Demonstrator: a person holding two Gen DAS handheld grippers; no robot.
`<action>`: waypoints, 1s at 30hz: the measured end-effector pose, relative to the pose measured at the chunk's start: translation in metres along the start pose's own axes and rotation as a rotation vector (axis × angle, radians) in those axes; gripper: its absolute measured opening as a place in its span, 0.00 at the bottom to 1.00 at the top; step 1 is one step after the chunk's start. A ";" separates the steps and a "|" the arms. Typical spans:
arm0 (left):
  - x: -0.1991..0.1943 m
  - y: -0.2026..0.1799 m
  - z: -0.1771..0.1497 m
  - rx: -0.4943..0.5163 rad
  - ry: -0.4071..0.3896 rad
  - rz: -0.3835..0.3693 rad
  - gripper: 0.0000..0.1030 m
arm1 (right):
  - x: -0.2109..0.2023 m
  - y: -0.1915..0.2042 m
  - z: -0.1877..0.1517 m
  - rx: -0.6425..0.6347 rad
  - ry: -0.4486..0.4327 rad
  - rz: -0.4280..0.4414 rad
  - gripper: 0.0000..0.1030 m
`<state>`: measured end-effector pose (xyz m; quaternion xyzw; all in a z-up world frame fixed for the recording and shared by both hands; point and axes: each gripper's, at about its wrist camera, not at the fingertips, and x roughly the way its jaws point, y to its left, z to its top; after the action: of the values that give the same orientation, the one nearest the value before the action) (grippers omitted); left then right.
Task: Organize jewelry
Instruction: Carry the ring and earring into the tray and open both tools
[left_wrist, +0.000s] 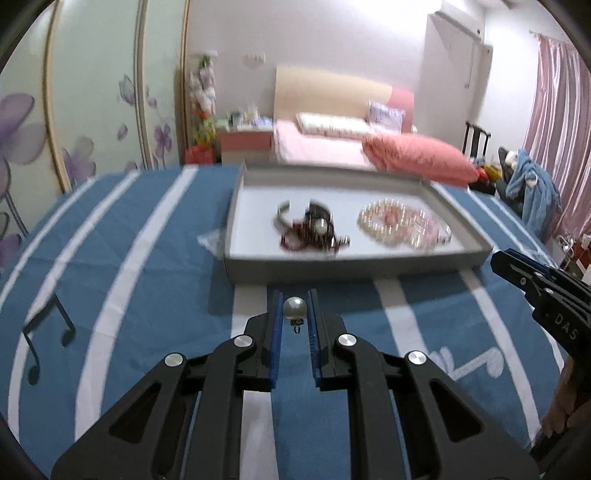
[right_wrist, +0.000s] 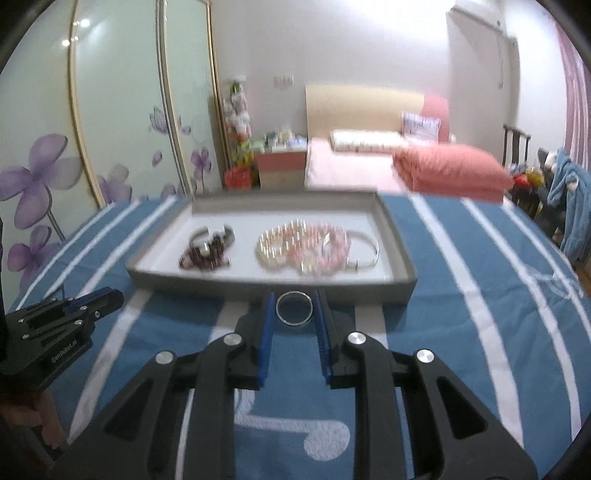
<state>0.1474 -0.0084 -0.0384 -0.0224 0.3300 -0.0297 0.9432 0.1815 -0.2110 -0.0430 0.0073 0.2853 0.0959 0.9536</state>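
The left gripper (left_wrist: 294, 308) is pinching a round white pearl earring (left_wrist: 294, 307) between its fingers, while the right gripper (right_wrist: 295, 309) is clamping a thin silver metal ring (right_wrist: 294, 308) by its rim. Both are hovering just before the shallow grey cardboard tray (right_wrist: 332, 288), where 2 sorted clusters are lying, probably so each piece joins its kind.

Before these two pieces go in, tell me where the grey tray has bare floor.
In the shallow grey tray, the left end beside the dark red bead tangle is bare, and so is the strip along the far wall. The middle and right are crowded: the pearl and pink bead strands touch the silver bangle. Only a narrow gap separates the two heaps.
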 end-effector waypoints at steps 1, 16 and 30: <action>-0.005 -0.002 0.002 0.002 -0.032 0.006 0.14 | -0.004 0.002 0.002 -0.002 -0.024 -0.004 0.21; -0.050 -0.027 0.018 0.060 -0.347 0.061 0.14 | -0.060 0.011 0.021 -0.030 -0.373 -0.097 0.21; -0.053 -0.032 0.021 0.059 -0.395 0.054 0.14 | -0.064 0.007 0.028 -0.040 -0.436 -0.114 0.21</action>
<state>0.1178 -0.0362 0.0130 0.0088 0.1383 -0.0090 0.9903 0.1429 -0.2150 0.0159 -0.0071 0.0706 0.0435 0.9965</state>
